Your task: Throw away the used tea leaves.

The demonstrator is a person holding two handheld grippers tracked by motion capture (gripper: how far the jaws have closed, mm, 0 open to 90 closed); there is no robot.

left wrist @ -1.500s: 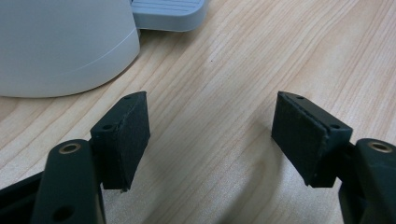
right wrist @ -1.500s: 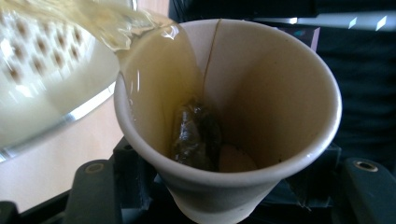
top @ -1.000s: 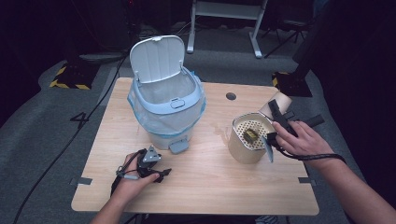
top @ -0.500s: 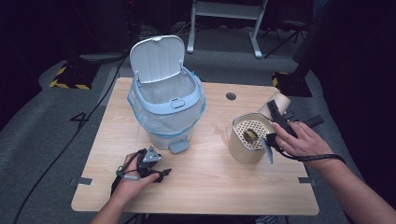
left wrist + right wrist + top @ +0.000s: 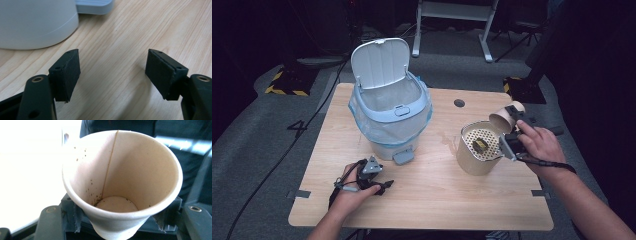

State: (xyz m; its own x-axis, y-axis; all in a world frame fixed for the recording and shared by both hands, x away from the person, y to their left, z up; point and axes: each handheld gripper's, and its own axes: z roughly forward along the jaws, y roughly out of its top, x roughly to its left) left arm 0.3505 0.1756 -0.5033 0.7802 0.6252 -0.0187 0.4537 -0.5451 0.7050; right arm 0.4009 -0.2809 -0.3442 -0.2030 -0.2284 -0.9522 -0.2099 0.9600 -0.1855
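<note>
Paper cup (image 5: 120,185): clenched in right gripper (image 5: 512,131) jaws, tipped beside strainer canister (image 5: 479,148), likely emptied; left gripper (image 5: 113,75) jaws released, idle on tabletop (image 5: 432,200)

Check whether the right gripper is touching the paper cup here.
Touching. In the right gripper view, the paper cup sits wedged between the right gripper's jaws, which press its lower wall on both sides.

Dim room, grey carpet floor (image 5: 257,130)

bin (image 5: 390,117) left, strainer pot (image 5: 479,148) right
</note>
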